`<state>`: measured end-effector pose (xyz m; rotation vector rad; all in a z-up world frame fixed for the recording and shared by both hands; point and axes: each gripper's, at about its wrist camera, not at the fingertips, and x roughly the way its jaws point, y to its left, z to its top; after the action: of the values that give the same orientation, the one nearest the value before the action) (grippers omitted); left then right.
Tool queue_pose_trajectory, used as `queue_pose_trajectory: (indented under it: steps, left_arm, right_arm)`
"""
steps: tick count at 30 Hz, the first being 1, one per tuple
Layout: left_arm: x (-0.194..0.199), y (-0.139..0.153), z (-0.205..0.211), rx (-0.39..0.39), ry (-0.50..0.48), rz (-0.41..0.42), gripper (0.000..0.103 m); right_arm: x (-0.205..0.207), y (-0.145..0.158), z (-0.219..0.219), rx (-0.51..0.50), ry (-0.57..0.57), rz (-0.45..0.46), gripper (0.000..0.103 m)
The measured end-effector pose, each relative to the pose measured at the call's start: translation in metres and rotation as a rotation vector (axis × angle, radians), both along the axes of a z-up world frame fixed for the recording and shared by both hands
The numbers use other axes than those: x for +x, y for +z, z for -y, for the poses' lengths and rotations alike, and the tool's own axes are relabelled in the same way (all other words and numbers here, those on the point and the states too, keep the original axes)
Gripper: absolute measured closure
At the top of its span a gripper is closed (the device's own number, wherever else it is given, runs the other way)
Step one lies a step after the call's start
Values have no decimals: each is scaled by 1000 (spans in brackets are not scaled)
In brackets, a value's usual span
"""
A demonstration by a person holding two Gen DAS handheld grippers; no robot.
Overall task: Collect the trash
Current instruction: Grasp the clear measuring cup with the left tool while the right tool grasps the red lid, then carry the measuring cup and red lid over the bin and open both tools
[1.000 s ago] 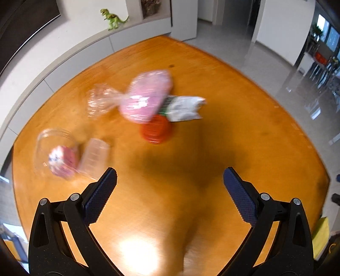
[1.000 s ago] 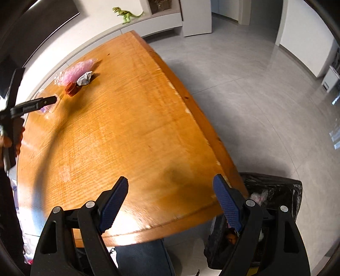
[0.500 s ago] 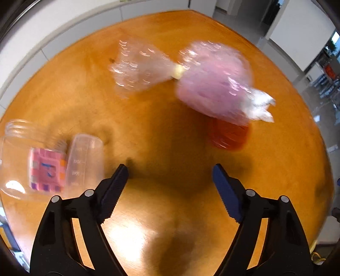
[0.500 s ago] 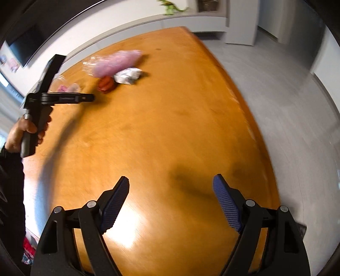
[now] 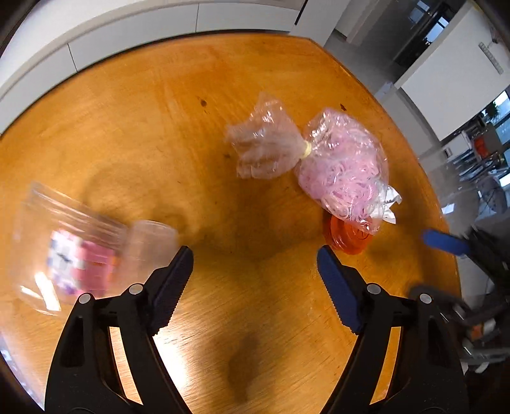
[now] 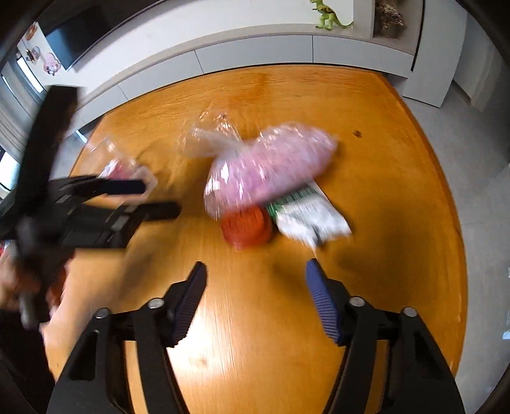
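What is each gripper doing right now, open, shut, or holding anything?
Left gripper: open, holding nothing, above bare table.
Right gripper: jaws closing, nothing between them, holding nothing.

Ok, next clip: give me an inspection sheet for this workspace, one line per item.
Surface: wooden table, glossy, with glare.
Job's things: pink bag tied with a band, overlapping an orange lid; white wrapper beside the lid; clear jar on its side, apart from them.
Clutter: nothing seen.
Grippers: left gripper open, empty; right gripper empty, jaws closing.
Cables: nothing seen.
Surroundings: white cabinet behind the table, toy dinosaur on it; tiled floor.
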<state>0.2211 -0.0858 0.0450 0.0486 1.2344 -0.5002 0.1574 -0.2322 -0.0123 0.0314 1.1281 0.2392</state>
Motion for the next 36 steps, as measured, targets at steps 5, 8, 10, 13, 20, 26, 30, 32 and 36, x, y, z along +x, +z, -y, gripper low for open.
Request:
queue_pose_trajectory:
  steps: [5,8,10,13,20,26,30,32,36]
  left_arm:
    - [-2,19,-8,-4,-1,16,25]
    - [5,23,-15,9,1,36,25]
    - [9,24,-16,30,2,40,25]
    - [17,17,-16,65,6,16,25]
    - [14,-13,-1,173,-9,-17,25]
    - [12,-18,2,216,38,23,64]
    - [5,-7,-1,190,59,34,64]
    - [-4,1,-1,174,58,39,64]
    - [-39,24,5,156,33,65,64]
  right_arm:
    - [27,-17,-20,-60,-5,-13,42]
    - [35,-26,-24,-80,-2,-21,42]
    - [42,-31,-26,-101,-5,-27,51]
    - [42,-33,-24,-91,9,-29,56]
    - [31,-31,-9,-16,-1,-37,56]
    - [9,-24,1,3,6,-28,56]
    - [0,-18,12,16,5,-17,56]
    - [-13,-13,19,21,1,-8,56]
    - [-38,-3,37,30,-13,15,56]
